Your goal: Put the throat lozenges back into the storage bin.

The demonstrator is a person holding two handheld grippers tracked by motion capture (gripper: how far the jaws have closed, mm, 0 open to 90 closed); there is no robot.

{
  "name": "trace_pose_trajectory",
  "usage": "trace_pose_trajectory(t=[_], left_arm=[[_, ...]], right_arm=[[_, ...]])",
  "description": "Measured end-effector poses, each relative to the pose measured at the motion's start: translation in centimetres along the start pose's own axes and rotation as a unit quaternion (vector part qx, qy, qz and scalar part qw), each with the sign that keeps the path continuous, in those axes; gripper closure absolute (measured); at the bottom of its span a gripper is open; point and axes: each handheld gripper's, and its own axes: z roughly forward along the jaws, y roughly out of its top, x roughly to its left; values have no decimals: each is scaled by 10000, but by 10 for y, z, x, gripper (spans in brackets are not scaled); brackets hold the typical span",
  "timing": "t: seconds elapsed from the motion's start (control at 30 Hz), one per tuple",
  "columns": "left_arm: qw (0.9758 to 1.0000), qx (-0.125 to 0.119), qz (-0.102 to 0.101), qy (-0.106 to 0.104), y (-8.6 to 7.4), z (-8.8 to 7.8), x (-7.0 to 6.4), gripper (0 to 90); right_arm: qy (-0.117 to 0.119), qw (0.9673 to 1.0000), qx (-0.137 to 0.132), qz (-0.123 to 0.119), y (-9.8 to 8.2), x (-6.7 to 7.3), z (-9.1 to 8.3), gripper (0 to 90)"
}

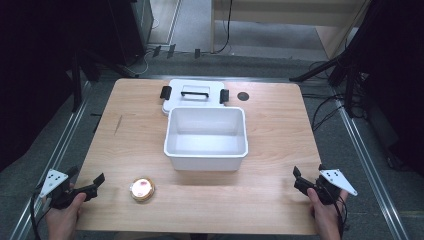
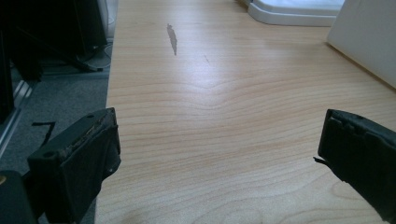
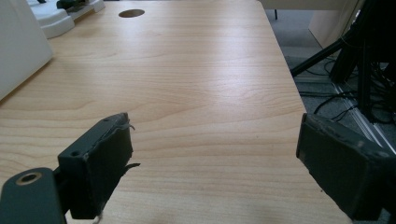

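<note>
At the near edge of the tabletop [image 1: 270, 150], the left gripper [image 1: 85, 189] and the right gripper [image 1: 306, 181] rest at opposite corners, each held in a hand. Both are released, jaws spread wide with bare wood between them in the two gripper views; neither holds or touches anything.

Just beyond the left gripper, near but apart from it, lies the small round tin [image 1: 142, 189], flat on the wood with a gold rim and a pale top. Farther on, at the middle, stands the open white box [image 1: 206, 159], empty, and behind it, touching or nearly so, lies its lid [image 1: 194, 95] with a black handle and black clips.

The likely work is putting the tin into the box. The tin is low and round, so jaws closing off-centre could push it sliding across the smooth wood or pinch only its rim and let it tip out. Carried too low, it could knock the near wall of the box. A dark round hole [image 1: 243, 96] sits at the far right.
</note>
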Motion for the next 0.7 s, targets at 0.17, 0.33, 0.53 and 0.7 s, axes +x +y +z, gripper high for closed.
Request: trace_pose_trajectory(t=[0.17, 0.33, 0.53, 0.7], left_arm=[[10000, -5, -44, 19, 0, 0, 0, 0], [10000, 18, -25, 2, 0, -1, -1, 0], [9998, 53, 175, -49, 9, -8, -6, 0], [9980, 264, 581, -1, 23, -12, -17, 0]], right_arm=[[4, 9999, 27, -157, -1, 3, -2, 105], [28, 9996, 122, -242, -2, 4, -2, 105], [89, 9996, 179, -214, -1, 4, 0, 106], [182, 9994, 244, -166, -1, 3, 2, 114]])
